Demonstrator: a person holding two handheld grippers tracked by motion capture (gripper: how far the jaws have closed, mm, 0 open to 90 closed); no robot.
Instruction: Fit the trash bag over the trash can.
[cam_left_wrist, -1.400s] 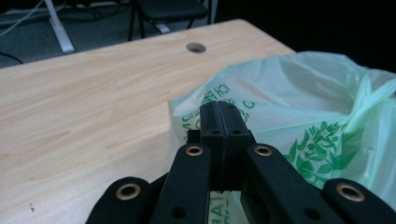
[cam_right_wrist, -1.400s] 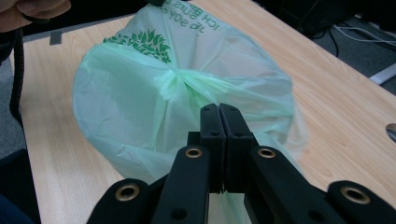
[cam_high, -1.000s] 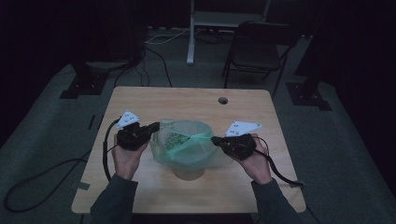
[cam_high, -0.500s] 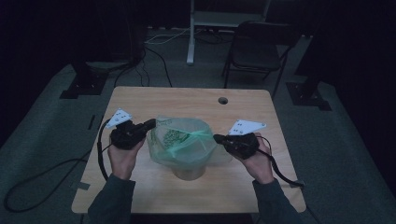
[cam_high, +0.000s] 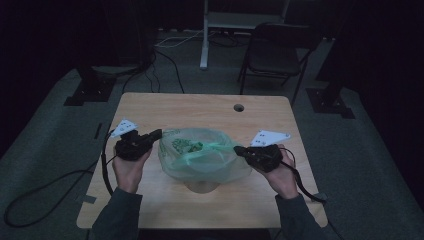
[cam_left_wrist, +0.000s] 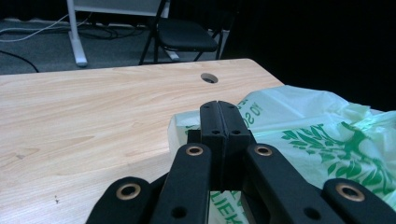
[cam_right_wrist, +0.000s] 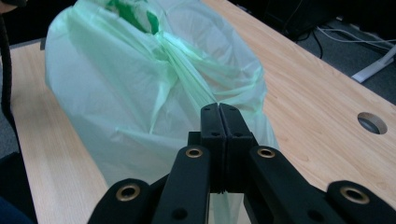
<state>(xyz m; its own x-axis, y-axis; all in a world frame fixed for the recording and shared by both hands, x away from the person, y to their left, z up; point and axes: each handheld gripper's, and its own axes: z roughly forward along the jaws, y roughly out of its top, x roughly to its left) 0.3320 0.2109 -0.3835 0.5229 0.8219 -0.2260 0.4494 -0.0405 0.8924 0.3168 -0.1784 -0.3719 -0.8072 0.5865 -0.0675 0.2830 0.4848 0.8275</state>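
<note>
Flanking green bag (cam_high: 200, 160): left gripper (cam_high: 156, 134), right gripper (cam_high: 238, 149), jaws closed.

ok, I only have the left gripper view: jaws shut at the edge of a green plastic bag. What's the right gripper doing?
Observer: The right gripper is shut too. In its own view the bag gathers in pleats that run into its jaw tips.
Operator: Where does the bag sit overall?
Observer: In the high view it stands mid-table, between the left gripper and the right one.
Operator: Is it pulled taut?
Observer: On the right side, yes: a twisted green strand runs from the bag's mouth to the right gripper's tips.
</note>
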